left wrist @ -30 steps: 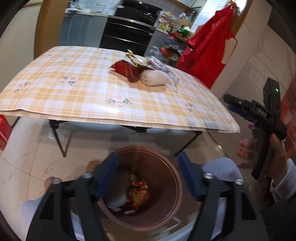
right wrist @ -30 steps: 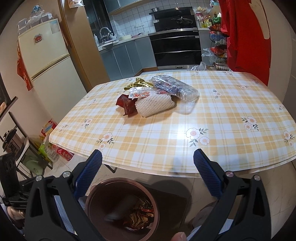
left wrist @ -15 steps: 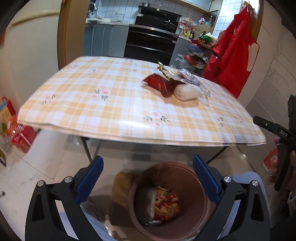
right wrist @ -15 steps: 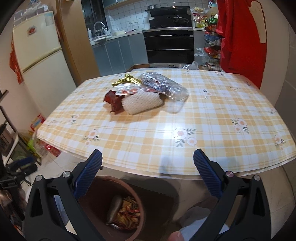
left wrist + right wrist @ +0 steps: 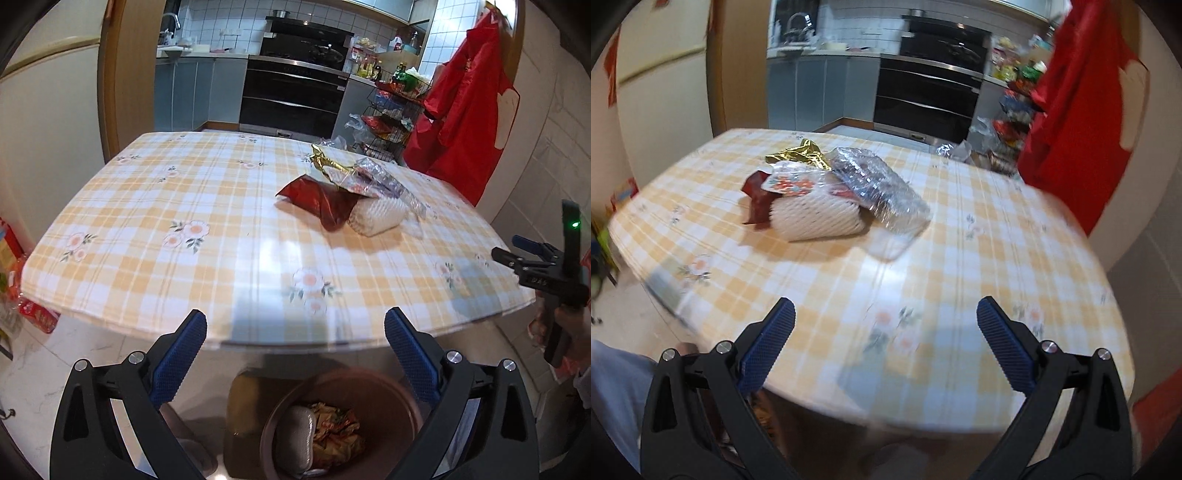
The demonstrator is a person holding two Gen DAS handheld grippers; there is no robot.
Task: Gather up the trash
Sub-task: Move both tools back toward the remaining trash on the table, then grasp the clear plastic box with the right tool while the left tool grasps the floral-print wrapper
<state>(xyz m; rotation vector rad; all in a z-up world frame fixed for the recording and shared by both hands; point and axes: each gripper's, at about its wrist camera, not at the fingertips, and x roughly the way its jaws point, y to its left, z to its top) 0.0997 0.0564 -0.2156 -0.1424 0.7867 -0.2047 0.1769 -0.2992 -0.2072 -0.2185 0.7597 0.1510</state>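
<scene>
Brown bin (image 5: 340,424) sits right under your left tool (image 5: 293,354), which is wide open and empty, trash pile (image 5: 351,195) well ahead to the right on the table (image 5: 166,206). Over on the right view, your right tool (image 5: 886,349) is also spread, nothing held, and the white foam sleeve (image 5: 816,218) lies crosswise ahead-left, looks like the nearer reach.

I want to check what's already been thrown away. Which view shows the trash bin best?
The left wrist view: the trash bin sits below the table edge, open, with wrappers inside. In the right wrist view it is hidden under the table.

Soft indoor light leaves a pale glare on the glossy yellow checked tablecloth (image 5: 236,236) near the centre, the right wrist view is smeared by motion blur toward 9 o'clock, and both fisheye pictures curve and darken at their corners.
</scene>
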